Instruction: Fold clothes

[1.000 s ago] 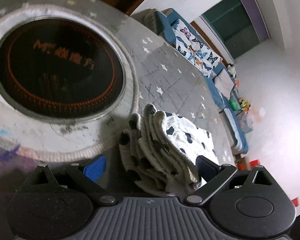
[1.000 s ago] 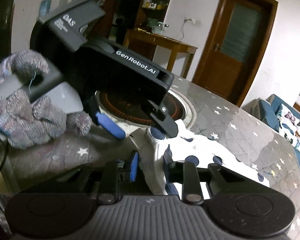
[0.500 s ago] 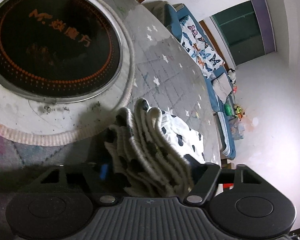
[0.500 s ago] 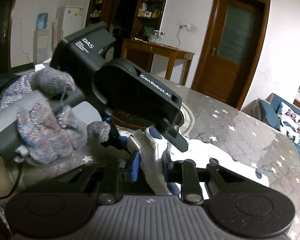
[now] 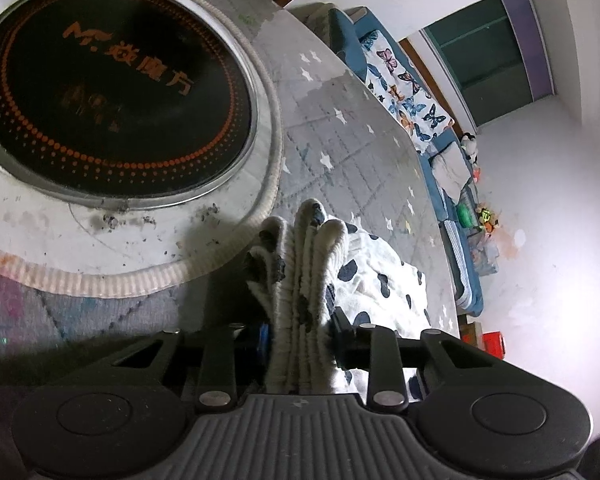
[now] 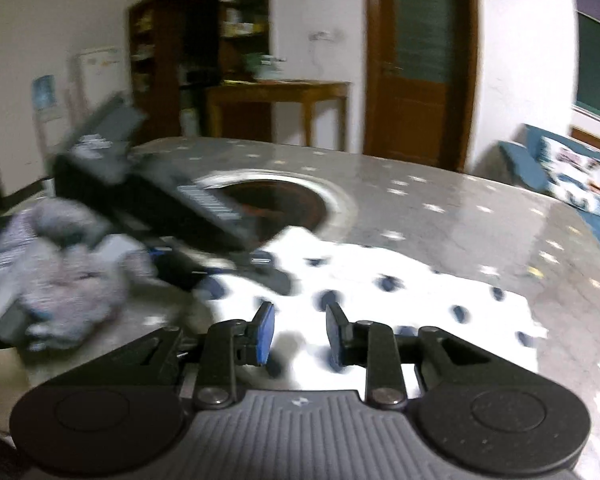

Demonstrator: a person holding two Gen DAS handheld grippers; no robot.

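A white garment with dark dots point(image 5: 374, 280) lies on the grey star-patterned table point(image 5: 360, 152). Its ribbed edge is bunched in several folds, and my left gripper point(image 5: 300, 332) is shut on that bunch. In the blurred right wrist view the garment point(image 6: 400, 280) spreads flat across the table. My right gripper point(image 6: 300, 332) hovers over its near part, open, with nothing between the blue pads point(image 6: 265, 332). A hand in a grey knit glove point(image 6: 60, 280) holds the left gripper point(image 6: 172, 216) at the cloth's left end.
A round black cooktop point(image 5: 112, 92) with orange markings is set into the table just left of the garment. Beyond the table's far edge stands a blue sofa with a butterfly cushion point(image 5: 404, 92). A wooden side table point(image 6: 276, 92) and a brown door point(image 6: 416, 60) are behind.
My left gripper has gone from open to shut on the bunched ribbed edge. My right gripper has let go of the cloth and drawn back above it.
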